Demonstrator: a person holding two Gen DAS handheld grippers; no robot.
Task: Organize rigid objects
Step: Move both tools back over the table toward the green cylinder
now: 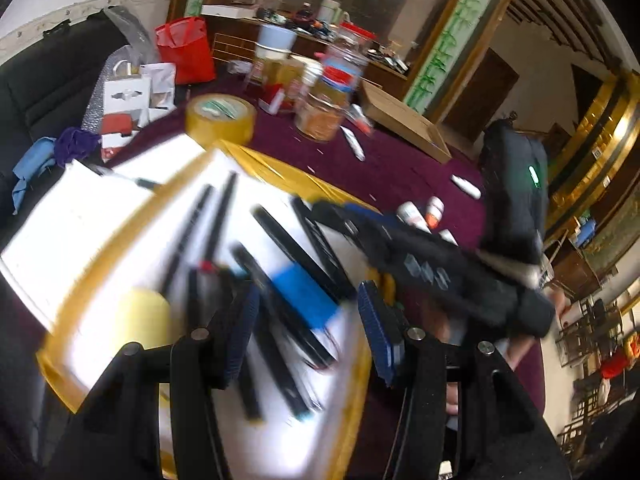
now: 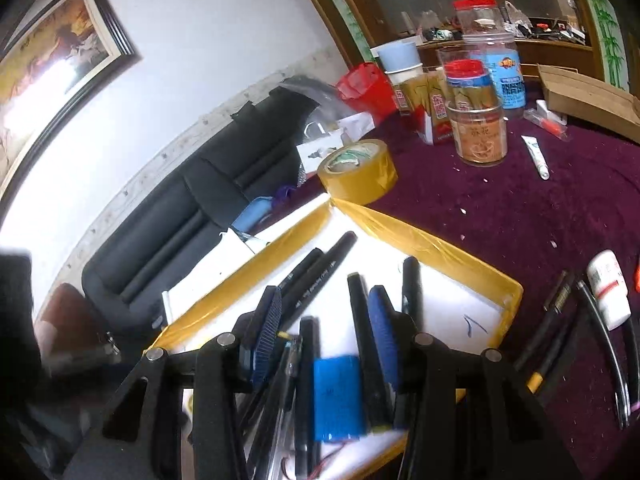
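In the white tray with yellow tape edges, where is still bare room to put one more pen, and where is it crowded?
Free: the white floor in the tray's far right corner, bordered by the yellow rim and the rightmost black pen. Also bare purple cloth between the tape roll and the white bottle. Crowded: the tray's middle around the blue block.

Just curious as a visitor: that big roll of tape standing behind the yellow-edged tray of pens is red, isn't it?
Not quite. The roll of tape behind the yellow-edged tray of pens is yellow-brown, not red; the right wrist view shows it clearly. The rest is right.
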